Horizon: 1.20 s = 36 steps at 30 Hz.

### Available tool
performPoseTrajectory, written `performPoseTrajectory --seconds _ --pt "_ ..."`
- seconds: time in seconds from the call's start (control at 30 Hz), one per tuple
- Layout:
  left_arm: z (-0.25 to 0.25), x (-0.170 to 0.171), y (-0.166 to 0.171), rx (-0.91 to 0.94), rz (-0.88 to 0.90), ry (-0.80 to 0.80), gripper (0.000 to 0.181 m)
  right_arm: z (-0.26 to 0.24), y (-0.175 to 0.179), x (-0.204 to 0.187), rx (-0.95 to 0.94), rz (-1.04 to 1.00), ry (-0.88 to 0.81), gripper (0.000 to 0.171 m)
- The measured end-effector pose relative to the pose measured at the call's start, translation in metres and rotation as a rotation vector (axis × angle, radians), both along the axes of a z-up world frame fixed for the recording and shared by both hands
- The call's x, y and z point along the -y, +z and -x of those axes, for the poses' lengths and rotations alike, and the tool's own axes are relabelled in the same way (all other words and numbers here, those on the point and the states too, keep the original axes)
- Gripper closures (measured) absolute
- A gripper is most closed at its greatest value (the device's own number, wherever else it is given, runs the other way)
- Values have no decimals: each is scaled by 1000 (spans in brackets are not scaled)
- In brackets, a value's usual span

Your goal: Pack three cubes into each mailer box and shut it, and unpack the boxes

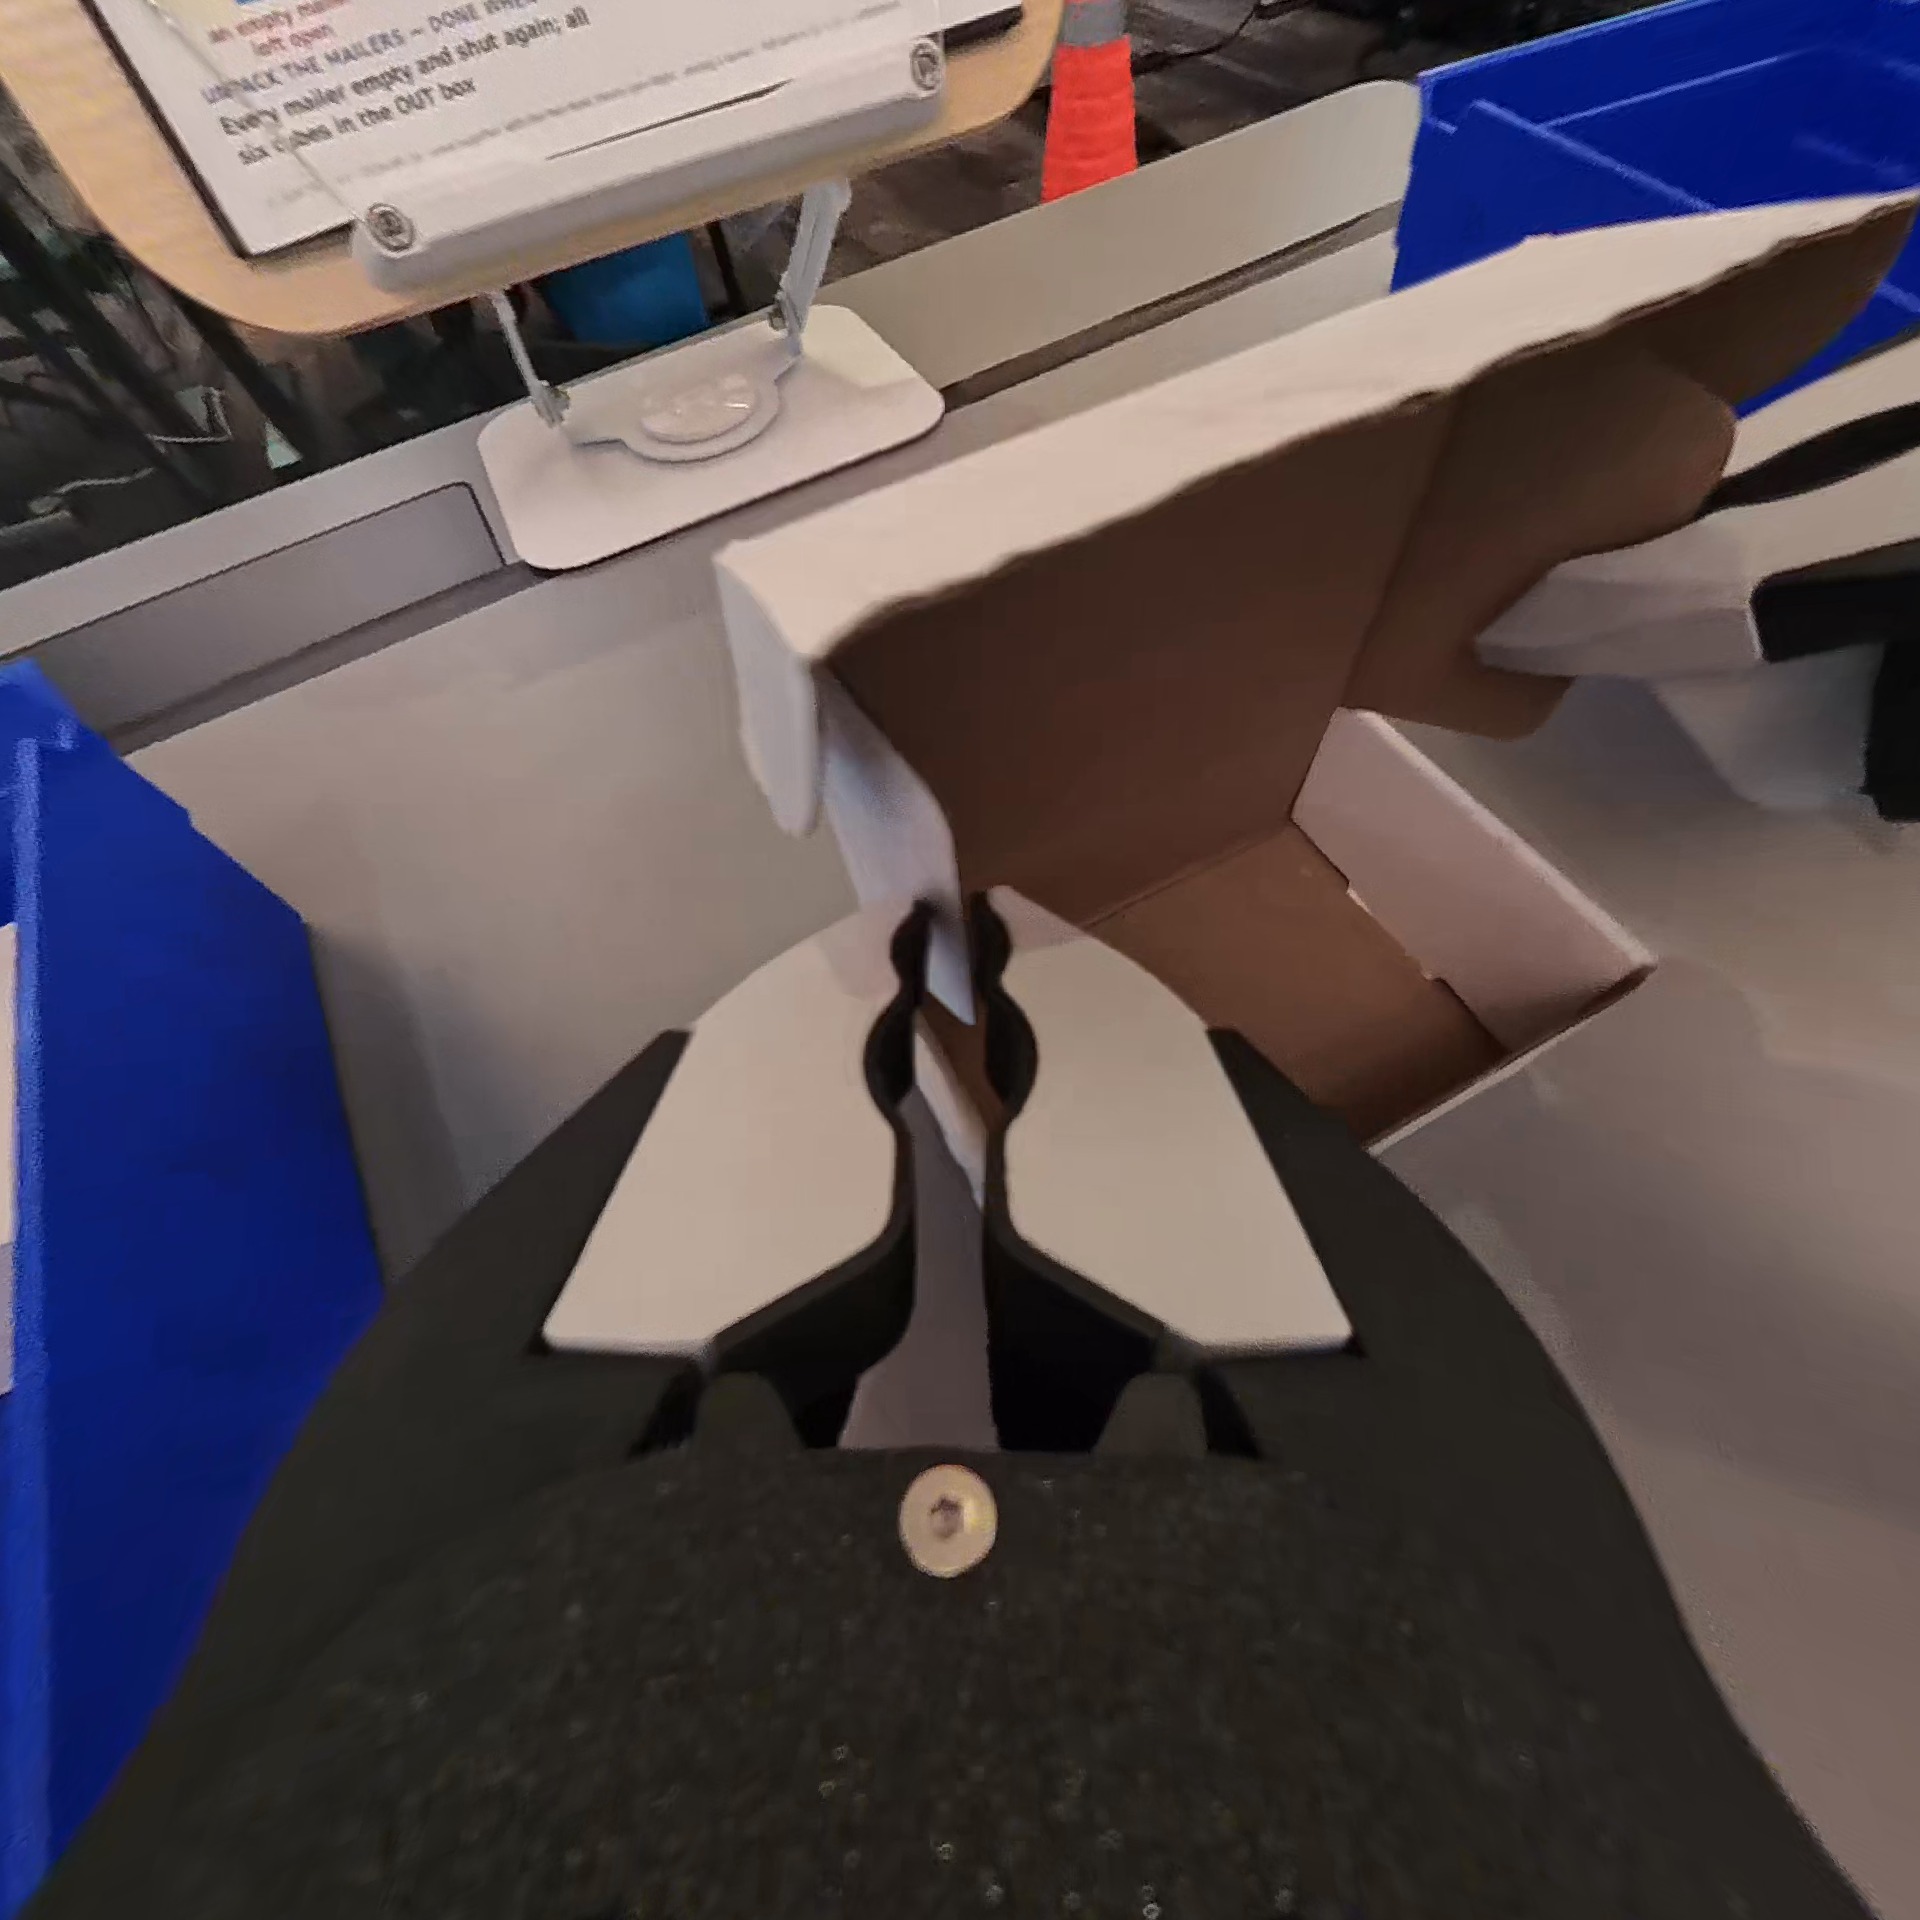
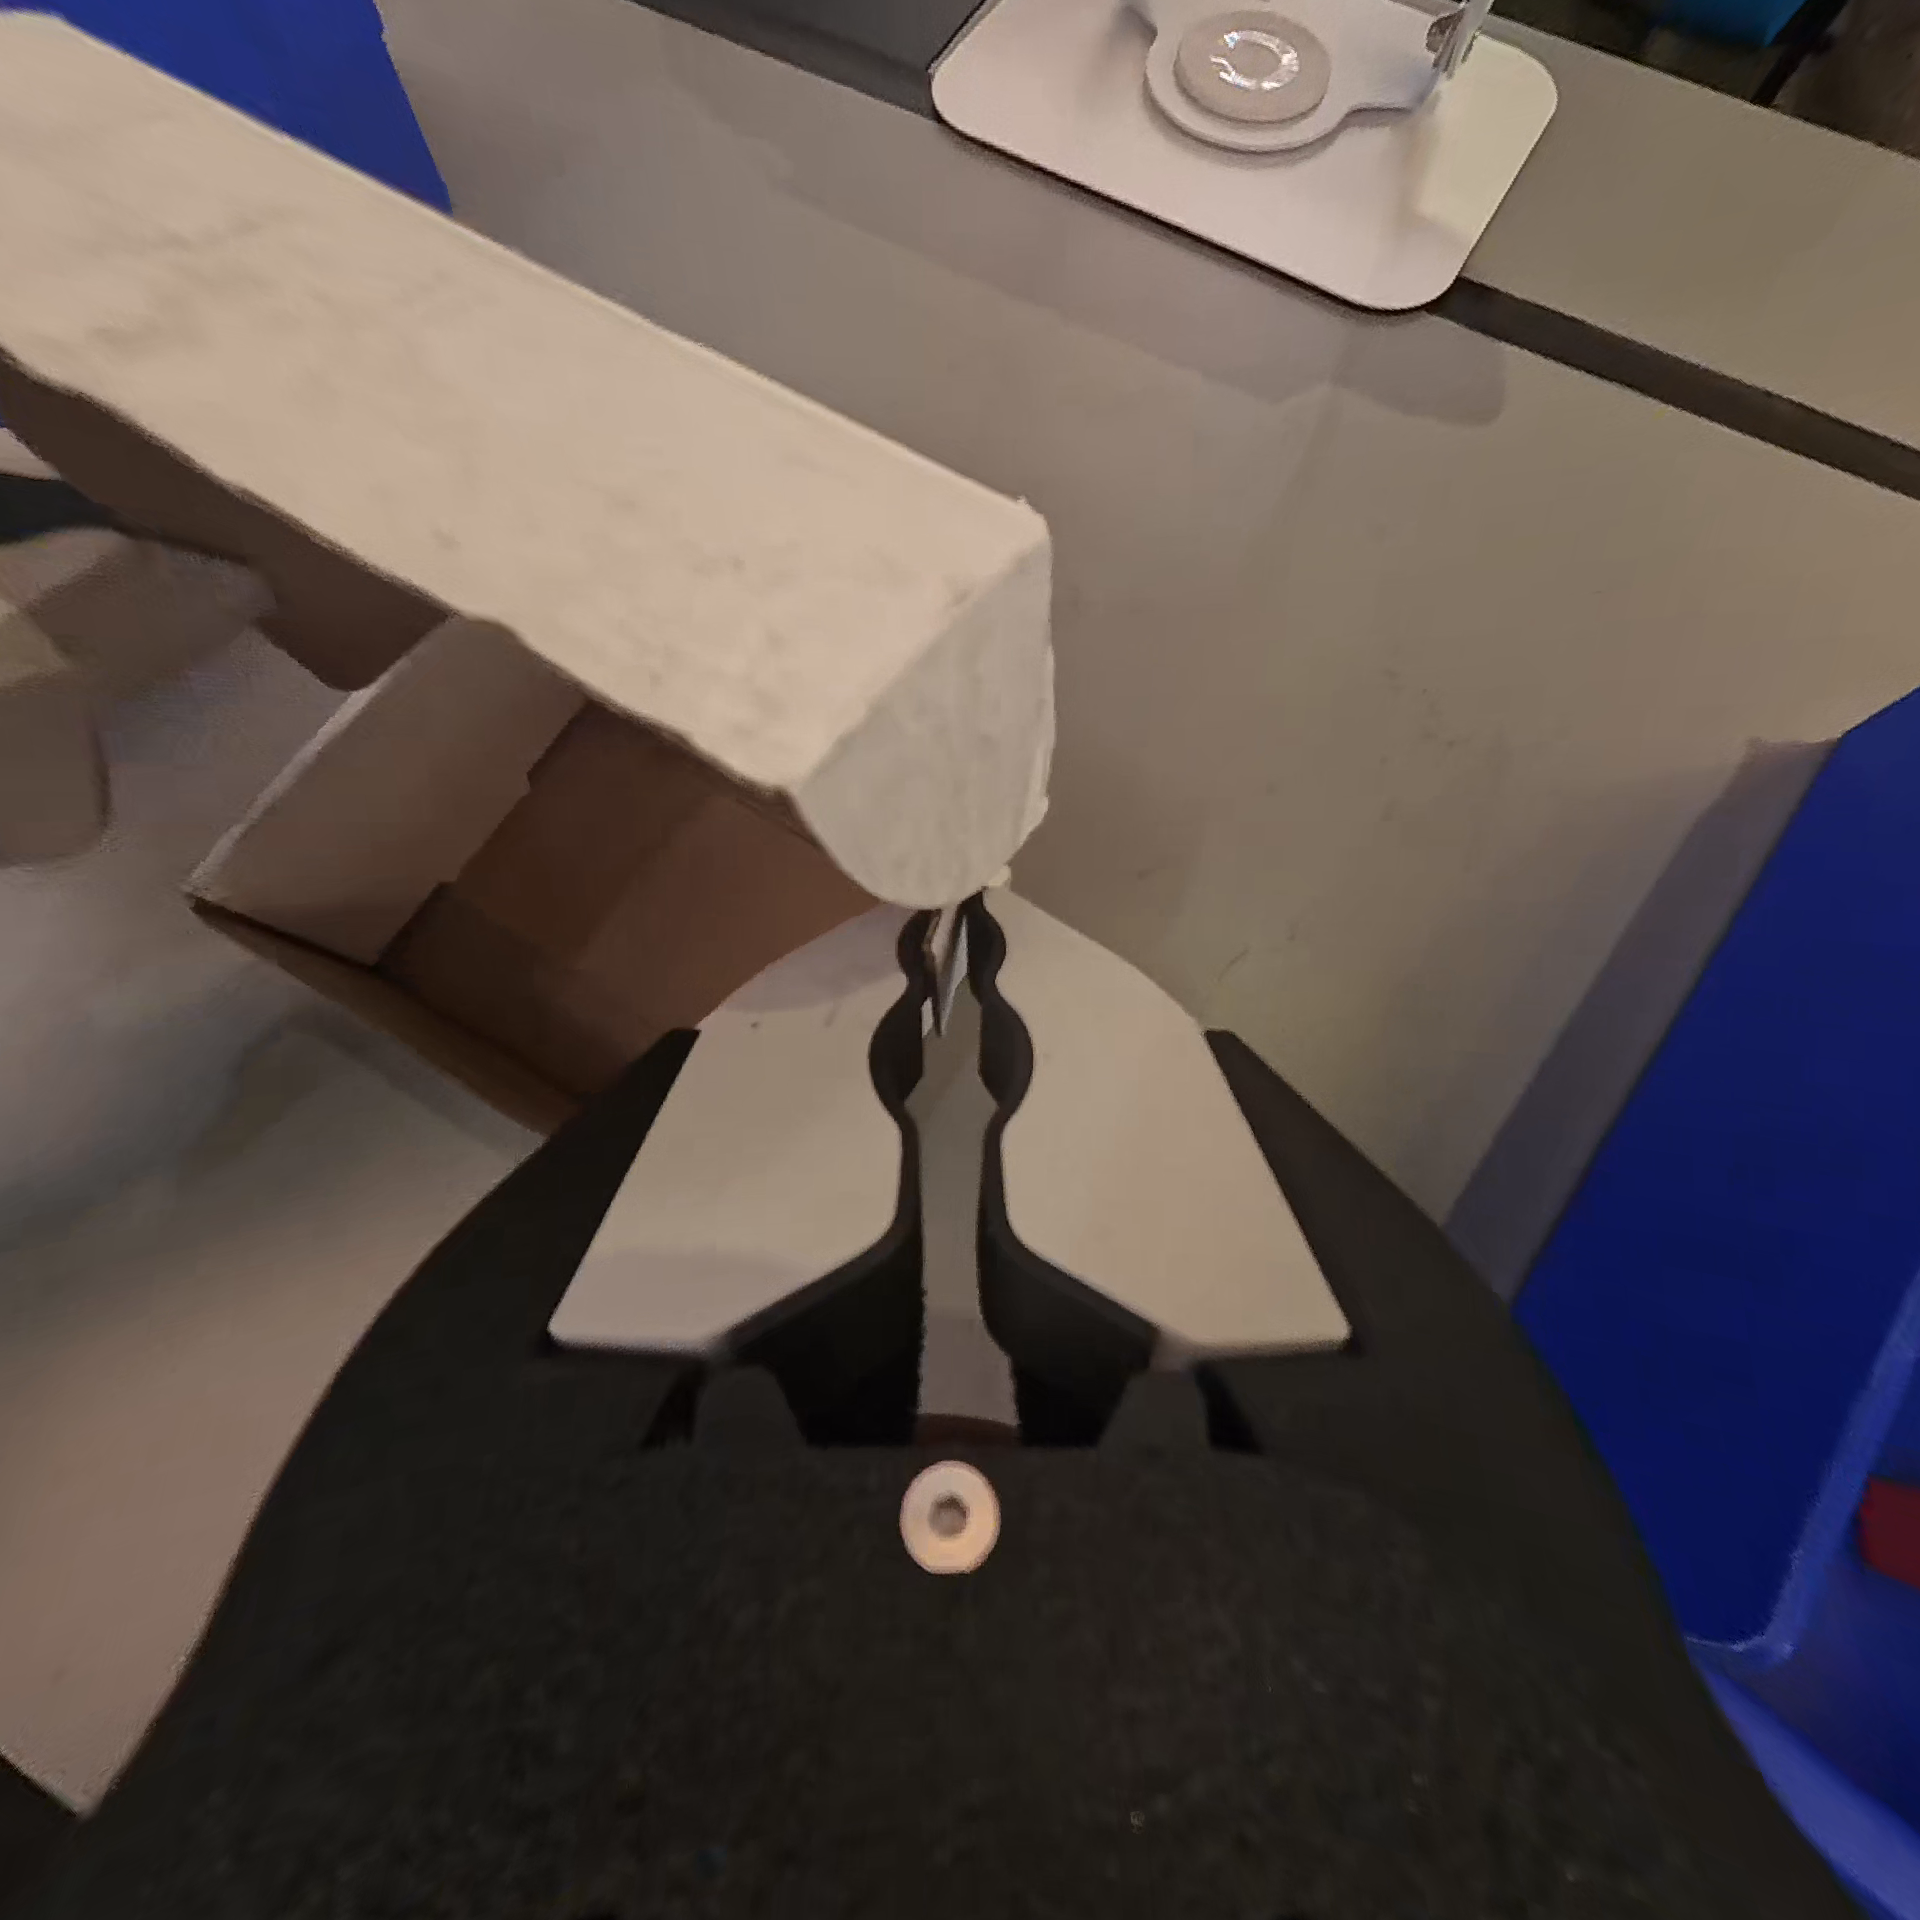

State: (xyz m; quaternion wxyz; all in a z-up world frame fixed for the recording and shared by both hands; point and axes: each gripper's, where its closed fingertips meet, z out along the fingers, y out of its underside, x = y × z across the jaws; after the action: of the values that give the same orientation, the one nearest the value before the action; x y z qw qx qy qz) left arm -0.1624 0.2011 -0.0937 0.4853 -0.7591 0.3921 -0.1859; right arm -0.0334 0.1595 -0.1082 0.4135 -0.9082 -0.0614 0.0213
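A white mailer box (image 1: 1475, 862) with a brown inside stands on the grey table, its lid (image 1: 1164, 582) raised over the tray. What I see of the tray's inside shows no cubes. My left gripper (image 1: 948, 935) is shut on the lid's left side flap. My right gripper (image 2: 948, 935) is shut on the lid's right side flap, under the lid's front corner (image 2: 935, 769). The right gripper also shows in the left wrist view (image 1: 1621, 623) at the lid's far side. The box tray (image 2: 343, 821) lies below and left of the right gripper.
Blue bins stand at the left (image 1: 135, 1039) and back right (image 1: 1662, 135); another blue bin (image 2: 1745, 1195) is right of my right gripper. A white stand base (image 1: 717, 436) holding a sign (image 1: 582, 94) sits at the table's back edge. An orange cone (image 1: 1086, 114) stands beyond. The left gripper's tips are roughly 15 centimeters from the right gripper's.
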Motion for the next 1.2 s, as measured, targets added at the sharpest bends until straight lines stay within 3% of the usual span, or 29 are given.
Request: performPoseTrajectory --seconds 0.1,0.3,0.57,0.77,0.83,0.93,1.03,1.1,1.2 --pt "1 3 -3 19 17 -77 176 -7 -1 -2 19 2 -21 166" --pt "10 15 -6 15 -41 -87 177 11 -2 6 -166 66 -43 158" --pt "7 34 -37 -92 -78 -110 181 23 -37 27 13 -43 -87 164" --pt "10 49 -48 -91 -25 -119 181 31 -29 35 24 -106 9 158" --pt "22 59 -42 -54 -18 -129 164 31 -27 48 45 -130 71 143" --pt "47 72 -53 -47 50 -147 144 24 -32 67 103 -166 165 134" --pt "49 78 -73 -27 200 -227 117 37 -39 78 -37 -143 258 119" --pt "39 83 -79 -22 308 -293 103 46 -40 81 -102 -92 305 119" --pt "35 76 -77 -29 305 -294 108 37 -32 81 -66 -138 302 117"
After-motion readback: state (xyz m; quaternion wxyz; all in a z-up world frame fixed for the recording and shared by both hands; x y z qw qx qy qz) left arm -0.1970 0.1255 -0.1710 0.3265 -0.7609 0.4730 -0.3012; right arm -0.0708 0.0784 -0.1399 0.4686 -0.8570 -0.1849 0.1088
